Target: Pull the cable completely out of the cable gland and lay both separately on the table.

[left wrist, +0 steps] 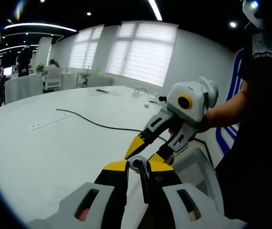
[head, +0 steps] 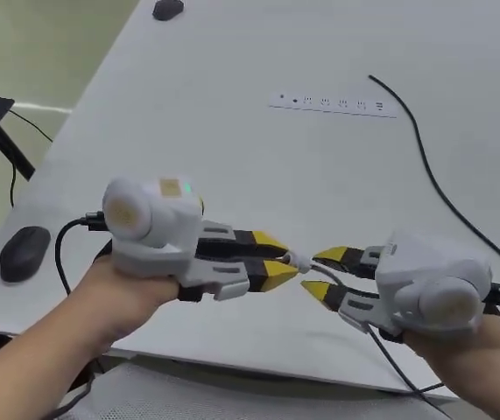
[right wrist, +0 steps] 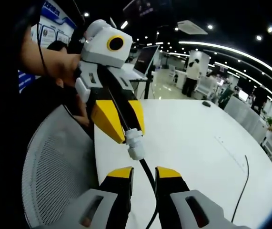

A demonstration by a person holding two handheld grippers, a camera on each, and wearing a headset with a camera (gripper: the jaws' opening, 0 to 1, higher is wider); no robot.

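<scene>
though half hidden, gland (head: 300,261) between jaws

we see a white table (head: 232,131) carrying a white power strip (head: 333,104), with a loose black cord (head: 425,162) curving past its right end. a dark mouse (head: 24,254) lies near the left edge, another (head: 168,9) at the far side. a grey mesh chair (right wrist: 55,167) stands just beside the table.

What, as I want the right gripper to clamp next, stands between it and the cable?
Nothing visible does. The cable runs through the gap between the open jaws of the right gripper, close to the gland that the left gripper holds.
</scene>
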